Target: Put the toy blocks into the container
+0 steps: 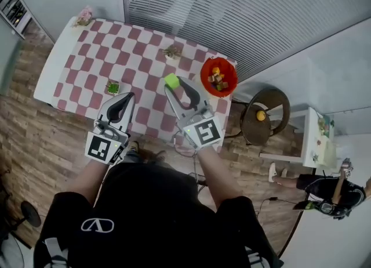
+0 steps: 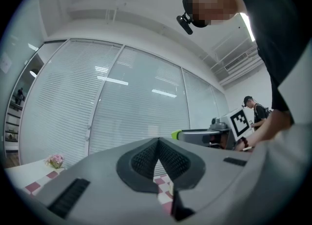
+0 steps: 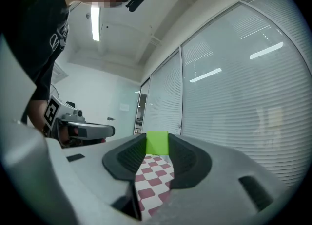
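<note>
— How will the block [image 3: 157, 142] handle?

— Easily, I'd judge. It's a small green cube with flat faces and crisp edges. It looks rigid and light, with nothing fragile about it. The smooth sides may be a little slippery, so the best hold is on two opposite flat faces, square on, with the pads centred.

— Is that the hold now?

— Nearly. The right gripper [image 1: 175, 87] has it pinched between its fingers [image 3: 127, 155], which are parted only to the cube's width, with a pad flat on each side. But the cube sits right out at the tips rather than deep in the pads, so I'd guess a knock could twist it.

— Where is it in the head view?

— Just above centre, lifted off the checked counter [image 1: 87, 52]. It's to the left of the red bowl [image 1: 202, 75], which stands at the counter's right edge and has several blocks [image 1: 217, 79] in it.

— And the other one?

— The left gripper [image 1: 128, 95], lower left of centre, holds nothing. Its fingers [image 2: 141, 160] are closed with the tips meeting, and only checked cloth shows in the slit below them.

— Anything else to collect?

— A small green item [image 1: 112, 87] lies on the counter left of centre. It's too small to tell whether it's a block.
</note>
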Available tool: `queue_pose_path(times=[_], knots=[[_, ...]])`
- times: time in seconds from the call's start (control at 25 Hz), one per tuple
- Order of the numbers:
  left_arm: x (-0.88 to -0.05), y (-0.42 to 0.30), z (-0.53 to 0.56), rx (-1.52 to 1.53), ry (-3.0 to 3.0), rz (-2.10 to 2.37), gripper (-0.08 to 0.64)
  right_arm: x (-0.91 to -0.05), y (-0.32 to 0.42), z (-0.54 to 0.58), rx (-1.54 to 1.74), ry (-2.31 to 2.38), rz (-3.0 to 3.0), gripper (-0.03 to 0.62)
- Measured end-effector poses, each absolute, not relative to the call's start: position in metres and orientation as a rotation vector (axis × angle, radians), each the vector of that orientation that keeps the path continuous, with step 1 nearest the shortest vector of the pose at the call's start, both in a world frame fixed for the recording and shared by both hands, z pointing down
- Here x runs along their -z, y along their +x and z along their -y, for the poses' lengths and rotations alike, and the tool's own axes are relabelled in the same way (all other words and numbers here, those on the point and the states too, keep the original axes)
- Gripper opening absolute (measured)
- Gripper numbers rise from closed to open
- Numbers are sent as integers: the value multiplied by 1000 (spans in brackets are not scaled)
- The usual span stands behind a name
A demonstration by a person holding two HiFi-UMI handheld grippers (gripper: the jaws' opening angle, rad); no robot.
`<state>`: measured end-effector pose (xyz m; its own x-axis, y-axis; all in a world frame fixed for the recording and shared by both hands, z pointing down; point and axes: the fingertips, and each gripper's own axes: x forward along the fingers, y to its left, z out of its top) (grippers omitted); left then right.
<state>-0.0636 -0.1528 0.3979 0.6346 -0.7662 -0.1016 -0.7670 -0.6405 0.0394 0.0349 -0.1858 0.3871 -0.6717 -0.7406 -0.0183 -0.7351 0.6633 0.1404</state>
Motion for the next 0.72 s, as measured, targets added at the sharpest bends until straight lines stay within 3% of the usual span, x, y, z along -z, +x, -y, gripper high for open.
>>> queue_pose_path(times=[0.72], knots=[[-399,-62,147,-155,-2839,-1325,6,-413,243,269,110,1752,2472,146]])
